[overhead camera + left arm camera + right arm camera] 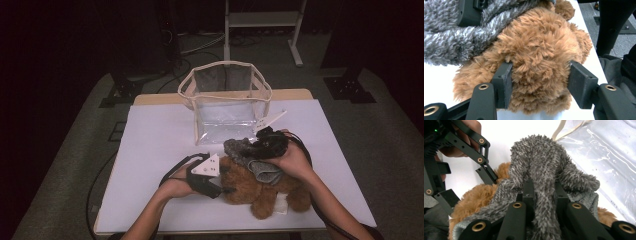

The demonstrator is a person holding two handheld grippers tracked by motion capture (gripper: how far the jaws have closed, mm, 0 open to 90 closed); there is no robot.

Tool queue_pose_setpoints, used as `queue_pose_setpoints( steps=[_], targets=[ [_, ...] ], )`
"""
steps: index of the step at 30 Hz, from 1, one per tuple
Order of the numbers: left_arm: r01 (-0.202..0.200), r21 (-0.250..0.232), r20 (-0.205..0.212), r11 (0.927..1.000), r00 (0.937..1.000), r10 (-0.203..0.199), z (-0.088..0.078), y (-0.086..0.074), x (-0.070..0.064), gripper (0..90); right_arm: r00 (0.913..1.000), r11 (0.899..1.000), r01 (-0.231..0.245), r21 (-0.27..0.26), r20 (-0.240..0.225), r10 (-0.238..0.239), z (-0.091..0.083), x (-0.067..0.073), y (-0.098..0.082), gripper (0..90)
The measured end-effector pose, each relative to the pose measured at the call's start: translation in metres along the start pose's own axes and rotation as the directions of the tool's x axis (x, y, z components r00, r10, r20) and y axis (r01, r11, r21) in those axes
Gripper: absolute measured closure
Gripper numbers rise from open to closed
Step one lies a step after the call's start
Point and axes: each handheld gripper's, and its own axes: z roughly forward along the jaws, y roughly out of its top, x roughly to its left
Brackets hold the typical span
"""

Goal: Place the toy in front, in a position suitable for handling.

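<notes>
A brown plush teddy bear (250,189) (541,50) (477,197) lies on the white table (150,145) near its front edge. A fuzzy grey garment (246,151) (449,37) (541,162) is draped over the bear's upper part. My left gripper (226,181) (540,80) comes in from the left, and its pads press into the bear's fur on both sides. From the right, my right gripper (262,145) (544,192) is shut on a fold of the grey garment, just above the bear. The left gripper's jaws (487,172) also appear in the right gripper view, against the bear.
A clear plastic bag (225,100) (604,157) with cream trim stands open-topped just behind the bear, at mid-table. A white tag (282,209) lies under the bear. Cables trail off the table's left and right sides. A white metal stand (260,20) is on the floor beyond.
</notes>
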Motion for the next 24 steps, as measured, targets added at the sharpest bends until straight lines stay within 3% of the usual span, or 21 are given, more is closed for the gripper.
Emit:
queue_pose_setpoints(
  steps=[10,14,20,24],
  targets=[
    [-0.003,0.013,-0.003,0.9999,1.0,0.003,-0.001,0.0,0.0,41.0,0.9994,0.999,0.028,0.015,-0.022,-0.028,0.02,0.01,0.015,76.4],
    [0.005,0.007,-0.013,1.0,0.9999,-0.005,-0.001,-0.002,0.002,40.5,0.9998,1.0,0.019,0.0,-0.002,-0.019,0.008,0.006,0.006,77.0],
    [0.046,-0.01,-0.056,0.9989,0.9974,-0.046,-0.001,-0.003,0.007,40.2,1.0,0.997,-0.003,-0.073,-0.007,0.002,-0.023,0.017,-0.021,77.5],
    [0.105,-0.039,-0.113,0.9938,0.9876,-0.108,0.0,-0.004,0.014,39.7,0.9999,0.994,0.008,-0.105,-0.006,-0.009,-0.037,0.031,-0.037,77.5]
  ],
)
